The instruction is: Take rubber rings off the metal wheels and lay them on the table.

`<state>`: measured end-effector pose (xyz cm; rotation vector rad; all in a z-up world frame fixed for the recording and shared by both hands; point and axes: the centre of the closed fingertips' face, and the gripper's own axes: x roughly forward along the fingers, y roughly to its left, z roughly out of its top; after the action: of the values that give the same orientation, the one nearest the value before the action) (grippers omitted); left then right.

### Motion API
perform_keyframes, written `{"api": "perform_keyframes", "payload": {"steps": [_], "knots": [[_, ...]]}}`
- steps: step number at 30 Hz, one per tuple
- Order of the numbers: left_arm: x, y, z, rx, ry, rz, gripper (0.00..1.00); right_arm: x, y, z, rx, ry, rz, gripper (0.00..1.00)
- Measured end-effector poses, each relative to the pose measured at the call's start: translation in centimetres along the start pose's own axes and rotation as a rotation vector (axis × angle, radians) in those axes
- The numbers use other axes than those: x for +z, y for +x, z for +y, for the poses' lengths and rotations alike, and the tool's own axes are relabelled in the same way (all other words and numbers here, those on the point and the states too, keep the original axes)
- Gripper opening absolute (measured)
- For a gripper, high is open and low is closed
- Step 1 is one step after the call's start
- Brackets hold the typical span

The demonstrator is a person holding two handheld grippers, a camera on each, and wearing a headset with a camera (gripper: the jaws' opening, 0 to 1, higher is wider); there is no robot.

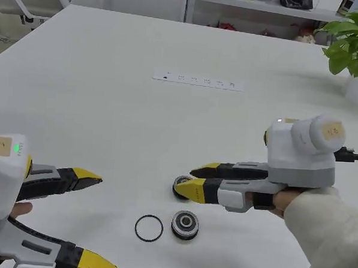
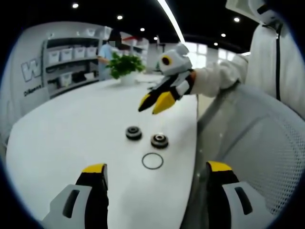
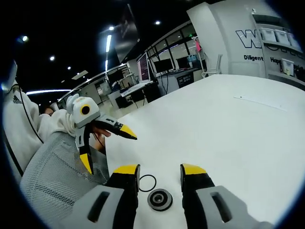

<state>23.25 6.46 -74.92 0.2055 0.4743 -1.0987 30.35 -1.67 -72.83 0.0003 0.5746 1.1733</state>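
Two small metal wheels with dark rims lie near the table's front. One wheel [image 1: 185,224] sits beside a loose black rubber ring [image 1: 148,228]. The other wheel [image 1: 178,185] is partly hidden behind the lower jaw of my right gripper [image 1: 190,178], which hovers open, pointing left. My left gripper [image 1: 105,223] is wide open at the lower left, apart from everything. In the left gripper view, both wheels [image 2: 133,132] [image 2: 159,140] and the ring [image 2: 152,161] lie ahead of the open left gripper [image 2: 156,168]. In the right gripper view, a wheel [image 3: 159,199] and the ring [image 3: 147,182] show between the open jaws of the right gripper [image 3: 159,169].
A flush socket strip [image 1: 198,81] sits mid-table. A potted plant [image 1: 354,47] stands at the far right. The white table [image 1: 109,94] is bare across its middle and left. A grey mesh chair back [image 2: 257,143] is close to the table's near edge.
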Motion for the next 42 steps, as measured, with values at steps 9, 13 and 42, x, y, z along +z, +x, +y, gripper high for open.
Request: {"api": "perform_keyframes", "payload": {"steps": [9,13,42], "knots": [[2.1,-0.3,0.1,0.01,0.019,-0.04,0.85,-1.1,-1.1,-0.5,0.017,-0.02,0.028,0.32],[3.4,-0.3,-0.2,-0.018,0.019,-0.07,0.84,-2.4,-1.0,-0.8,0.031,-0.032,0.072,0.32],[9.9,6.2,0.6,-0.065,0.165,-0.102,0.76,-8.5,-0.4,-0.2,0.121,-0.076,0.283,0.32]]}}
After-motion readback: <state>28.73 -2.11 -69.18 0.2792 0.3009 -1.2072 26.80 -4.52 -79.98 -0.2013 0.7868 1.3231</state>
